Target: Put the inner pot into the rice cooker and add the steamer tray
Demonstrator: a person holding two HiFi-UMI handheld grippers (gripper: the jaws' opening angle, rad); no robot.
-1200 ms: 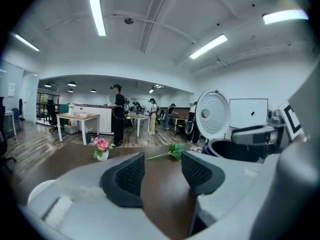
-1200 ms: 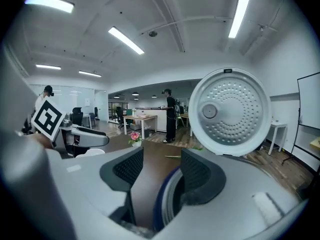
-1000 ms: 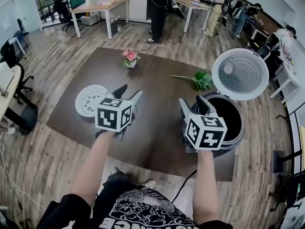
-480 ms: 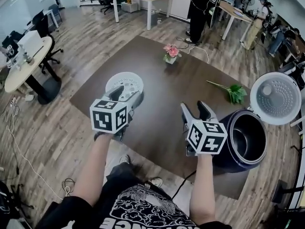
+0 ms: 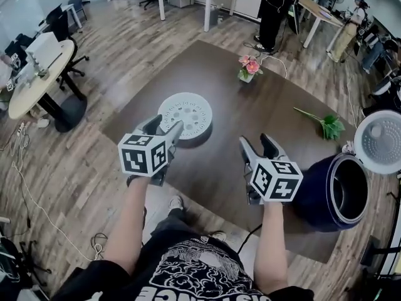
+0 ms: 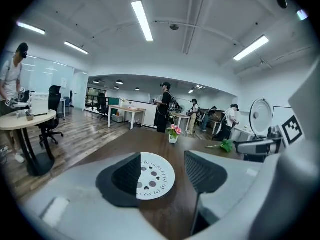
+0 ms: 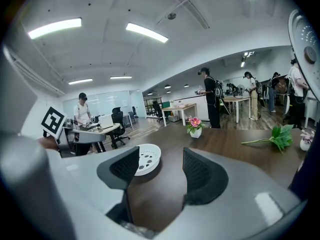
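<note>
Fingers gape empty on both sides. The white round perforated steamer tray lies flat on the dark brown table, just ahead of my left gripper and farther from my right gripper.

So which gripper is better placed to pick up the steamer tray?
Left. The left gripper, jaws open, points at the steamer tray lying just ahead of it on the table. The right gripper, also open, is farther from the tray, beside the rice cooker.
</note>
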